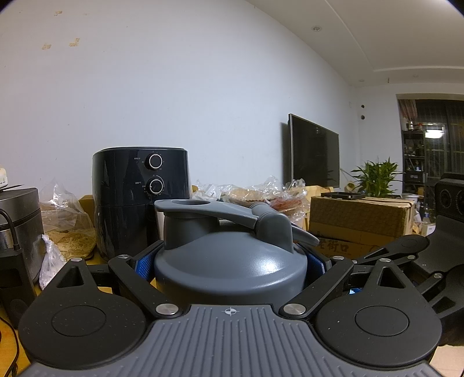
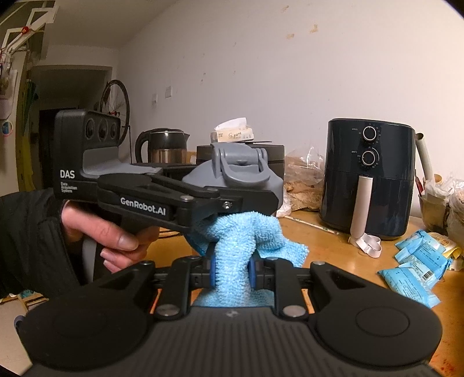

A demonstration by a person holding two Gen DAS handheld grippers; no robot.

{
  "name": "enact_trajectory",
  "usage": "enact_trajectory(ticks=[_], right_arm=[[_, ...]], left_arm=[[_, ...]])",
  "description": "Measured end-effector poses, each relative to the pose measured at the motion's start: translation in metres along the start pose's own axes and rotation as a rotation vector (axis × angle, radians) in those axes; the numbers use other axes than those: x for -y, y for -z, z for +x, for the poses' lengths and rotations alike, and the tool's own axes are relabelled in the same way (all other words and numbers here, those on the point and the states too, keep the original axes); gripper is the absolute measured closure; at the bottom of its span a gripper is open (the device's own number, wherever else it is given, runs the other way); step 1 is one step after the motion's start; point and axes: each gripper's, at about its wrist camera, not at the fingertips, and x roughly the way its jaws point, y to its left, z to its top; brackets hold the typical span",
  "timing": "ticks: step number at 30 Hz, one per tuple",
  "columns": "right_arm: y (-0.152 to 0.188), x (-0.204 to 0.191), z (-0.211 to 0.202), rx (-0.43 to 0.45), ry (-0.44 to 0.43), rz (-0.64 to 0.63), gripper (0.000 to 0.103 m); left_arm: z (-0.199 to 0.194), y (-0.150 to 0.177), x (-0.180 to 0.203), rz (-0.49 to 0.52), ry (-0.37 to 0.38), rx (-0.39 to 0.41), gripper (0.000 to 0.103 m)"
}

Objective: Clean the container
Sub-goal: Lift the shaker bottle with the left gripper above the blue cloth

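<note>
Only right cam shows cloth (image 2: 232, 261) clenched by right gripper (image 2: 232, 271); left gripper (image 1: 230, 265) grasps container (image 1: 229, 269)

The left gripper (image 2: 249, 200) bears "DAS", with "Data Acquisition System" beneath, on its camera housing, and "GenRobot.AI" on its side arm. Behind it, a tissue box (image 2: 235, 132) reads "S.pure". The cardboard box (image 1: 359, 220) shows Chinese characters, not clearly legible.

Soft indoor light falls from above, where a recessed ceiling lamp (image 1: 316, 28) glows, leaving a pale glare patch on the grey lid (image 1: 232, 261). Both fisheye views bow straight lines and darken at the corners; focus is sharp, with slight softness on the hand (image 2: 110, 232).
</note>
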Motion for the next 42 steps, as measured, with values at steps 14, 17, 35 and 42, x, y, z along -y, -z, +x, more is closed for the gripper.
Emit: enact_trajectory(ticks=[14,17,35,42], right_arm=[[0.009,-0.005,0.012,-0.101,0.025,-0.044,0.086],[0.013,-0.006,0.016,-0.131,0.030,-0.052,0.086],[0.047,-0.001,0.050,-0.321,0.025,-0.058,0.087],[0.049,0.000,0.052,-0.328,0.019,-0.051,0.087]], left_arm=[[0.000,-0.001,0.000,0.000,0.000,-0.002,0.008],[0.001,-0.001,0.000,0.000,0.000,-0.002,0.008],[0.001,0.000,0.000,-0.001,0.000,-0.002,0.008],[0.002,-0.001,0.000,0.000,0.000,-0.003,0.008]])
